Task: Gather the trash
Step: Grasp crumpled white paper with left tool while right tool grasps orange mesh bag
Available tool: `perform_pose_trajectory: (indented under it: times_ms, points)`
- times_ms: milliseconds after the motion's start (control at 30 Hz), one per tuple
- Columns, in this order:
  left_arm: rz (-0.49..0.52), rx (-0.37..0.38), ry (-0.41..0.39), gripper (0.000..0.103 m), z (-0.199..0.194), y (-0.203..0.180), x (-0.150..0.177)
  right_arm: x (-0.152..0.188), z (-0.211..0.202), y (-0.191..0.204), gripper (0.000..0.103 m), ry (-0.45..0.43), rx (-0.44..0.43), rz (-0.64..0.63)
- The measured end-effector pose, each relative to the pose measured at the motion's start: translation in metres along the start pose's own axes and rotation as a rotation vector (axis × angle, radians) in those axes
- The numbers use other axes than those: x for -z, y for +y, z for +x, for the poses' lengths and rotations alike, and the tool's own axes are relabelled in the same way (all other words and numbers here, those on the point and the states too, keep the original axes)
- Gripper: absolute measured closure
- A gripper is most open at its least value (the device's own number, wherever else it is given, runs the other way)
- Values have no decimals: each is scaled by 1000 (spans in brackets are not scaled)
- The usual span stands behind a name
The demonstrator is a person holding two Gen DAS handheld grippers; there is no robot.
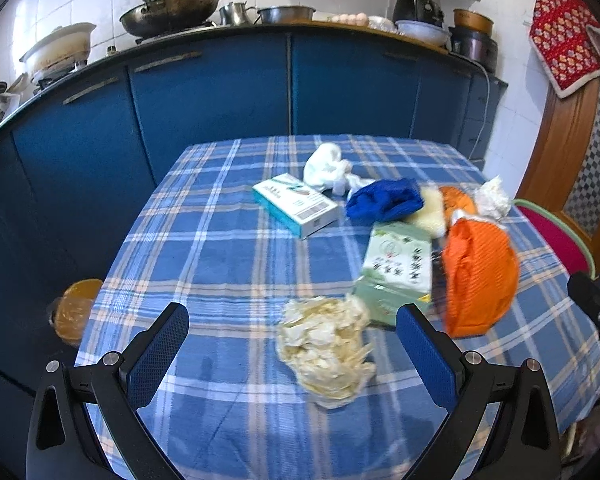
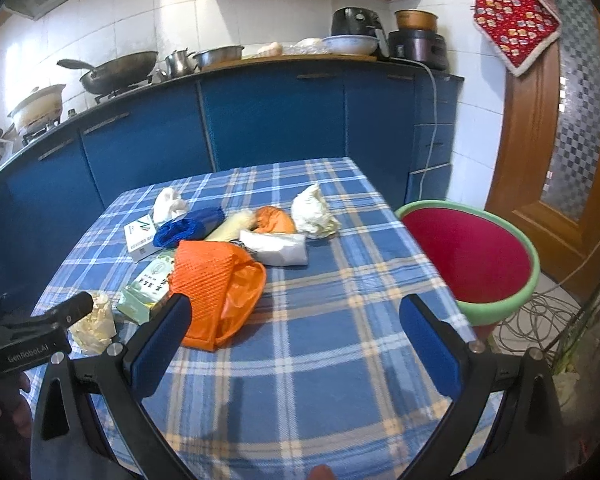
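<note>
While spread over the checked cloth, trash: lying in a loose cluster toward the far right part of the table [image 1: 228, 240].
Crumpled wad [image 1: 326, 350]: pale yellow, nearest the left gripper [image 1: 292, 322], seen between its two fingers, not touched; in the right view [image 2: 94, 322], just behind the left tool's tip.
Green box [image 1: 396, 270]: just beyond the wad, touching the orange bag [image 1: 478, 276] on its right side.
Orange bag, right view [image 2: 216, 288]: slumped open, just past the right gripper's left finger.
White box [image 1: 296, 204]: farther back, near a blue net [image 1: 384, 200] and a white bag [image 1: 326, 166].
White packet [image 2: 276, 248]: lying behind the orange bag, beside a crumpled white paper [image 2: 314, 212] and a small orange lump [image 2: 274, 220].
Left gripper: spread wide, nothing held.
Right gripper [image 2: 294, 320]: spread wide over bare cloth, nothing held.
Basin [image 2: 528, 276]: red inside, green rim, beside the table's right edge.
Beyond: blue cabinets [image 1: 212, 92], a wok [image 1: 168, 12] and pots on the counter.
</note>
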State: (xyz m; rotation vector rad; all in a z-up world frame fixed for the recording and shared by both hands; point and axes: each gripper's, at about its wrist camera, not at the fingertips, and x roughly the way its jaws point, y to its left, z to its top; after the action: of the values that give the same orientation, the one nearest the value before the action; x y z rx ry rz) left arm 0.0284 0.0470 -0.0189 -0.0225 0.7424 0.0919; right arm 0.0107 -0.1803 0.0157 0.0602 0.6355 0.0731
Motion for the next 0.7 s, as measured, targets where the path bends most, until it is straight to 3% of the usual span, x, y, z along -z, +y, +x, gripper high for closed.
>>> perform_pose_trajectory:
  times_ms: [233, 400, 600, 700]
  points:
    - [16, 17, 47, 2, 16, 8, 4, -4, 23, 11, 1, 50, -18, -2]
    - [42, 97, 95, 26, 28, 9, 7, -3, 42, 20, 1, 95, -8, -12]
    - [50, 192, 119, 35, 36, 10, 7, -1, 65, 31, 1, 145, 24, -31]
    - [63, 230, 141, 36, 41, 10, 7, -1, 74, 37, 9, 169, 36, -38]
